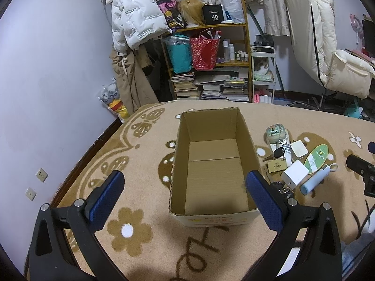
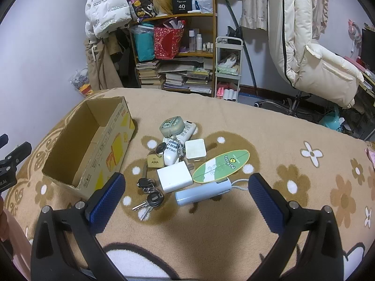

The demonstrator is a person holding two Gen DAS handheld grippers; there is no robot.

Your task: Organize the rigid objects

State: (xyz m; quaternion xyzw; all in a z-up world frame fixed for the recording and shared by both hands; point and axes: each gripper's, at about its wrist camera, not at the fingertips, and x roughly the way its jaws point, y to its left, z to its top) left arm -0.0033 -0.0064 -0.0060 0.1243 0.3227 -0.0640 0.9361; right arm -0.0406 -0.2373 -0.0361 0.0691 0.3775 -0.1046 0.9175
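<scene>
Right now I have both tools held above a bed covered with a tan flower-patterned blanket point(image 2: 269, 126). My left hand-held gripper point(image 1: 185, 199) hangs over the near end of an open cardboard box point(image 1: 211, 164), its blue-padded fingers point(image 1: 264, 201) spread wide apart and holding nothing. From this view the box stands upright on the blanket, and I see only bare cardboard on its floor.

My right hand-held gripper point(image 2: 186, 196) is likewise spread wide and holding nothing, hovering over the pile of small rigid things that lies just to the right of the box. Nearest to it is a pale blue cylinder with a white cord loop point(image 2: 202, 193), lying on its side. Just beyond that sits a white rectangular charger block point(image 2: 174, 179), and to the left of the block a bunch of keys with black heads point(image 2: 150, 196). A green and white oval card point(image 2: 221, 166) lies to the right of the block, touching or nearly touching the cylinder. Farther back I see a smaller white square adapter point(image 2: 195, 151), a small brass-coloured tag marked "AIMA" point(image 2: 155, 162), a white remote control point(image 2: 178, 140) and a rounded greenish case point(image 2: 171, 124) resting on the remote's far end. All of these are outside the box, clustered close together.

Beyond the bed stands a wooden shelf point(image 2: 213, 37) crowded with books, bags and bottles.
</scene>
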